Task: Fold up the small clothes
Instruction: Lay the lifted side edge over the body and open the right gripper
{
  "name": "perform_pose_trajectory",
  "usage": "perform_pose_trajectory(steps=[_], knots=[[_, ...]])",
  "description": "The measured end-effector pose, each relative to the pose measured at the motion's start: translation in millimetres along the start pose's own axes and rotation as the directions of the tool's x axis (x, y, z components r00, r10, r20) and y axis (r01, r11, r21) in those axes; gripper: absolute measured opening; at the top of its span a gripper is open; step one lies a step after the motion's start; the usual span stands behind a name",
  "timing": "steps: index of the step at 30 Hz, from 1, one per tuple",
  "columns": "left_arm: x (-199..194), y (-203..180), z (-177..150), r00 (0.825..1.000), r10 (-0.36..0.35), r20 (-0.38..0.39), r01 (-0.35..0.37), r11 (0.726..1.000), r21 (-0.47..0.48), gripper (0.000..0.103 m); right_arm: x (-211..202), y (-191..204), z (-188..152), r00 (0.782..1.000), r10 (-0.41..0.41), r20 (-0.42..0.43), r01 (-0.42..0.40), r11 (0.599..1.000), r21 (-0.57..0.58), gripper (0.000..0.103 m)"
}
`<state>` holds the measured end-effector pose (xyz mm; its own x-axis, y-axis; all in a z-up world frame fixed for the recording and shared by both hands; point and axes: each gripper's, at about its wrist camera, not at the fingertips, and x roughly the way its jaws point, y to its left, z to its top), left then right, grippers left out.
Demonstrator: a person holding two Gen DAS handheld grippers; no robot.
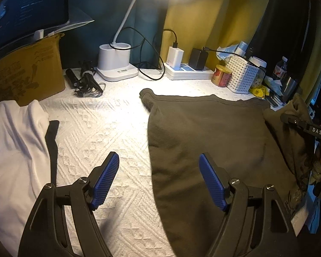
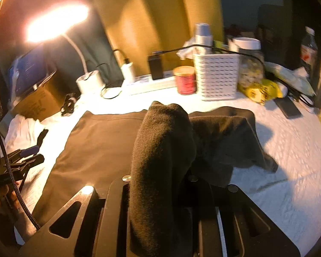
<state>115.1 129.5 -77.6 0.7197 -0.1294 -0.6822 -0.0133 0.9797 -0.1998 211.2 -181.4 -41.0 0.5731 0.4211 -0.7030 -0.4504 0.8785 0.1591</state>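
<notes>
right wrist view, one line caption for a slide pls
Right gripper shut on a raised fold of the dark garment over the white cloth, lamp lit behind.

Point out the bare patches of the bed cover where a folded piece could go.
One bare strip of white quilted cover runs between the white garment and the dark olive garment. Another lies right of the olive garment. The back edge is crowded: cardboard box, white lamp base, power strip, red tin, white perforated basket.
</notes>
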Motion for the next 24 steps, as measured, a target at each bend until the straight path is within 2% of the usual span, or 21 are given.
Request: perform_pose_trajectory(steps=[16,24], knots=[[-15.2,28.6,-13.5,1.0,-0.008,0.009,0.009,0.999,-0.037,0.077,28.6,100.2,-1.1,0.992,0.094,-0.084,-0.104,0.987,-0.12,0.019],[-23.8,41.8,-22.0,1.0,-0.007,0.01,0.007,0.999,-0.05,0.077,46.5,139.8,-15.4,0.98,0.122,-0.159,-0.148,0.975,-0.168,0.019]])
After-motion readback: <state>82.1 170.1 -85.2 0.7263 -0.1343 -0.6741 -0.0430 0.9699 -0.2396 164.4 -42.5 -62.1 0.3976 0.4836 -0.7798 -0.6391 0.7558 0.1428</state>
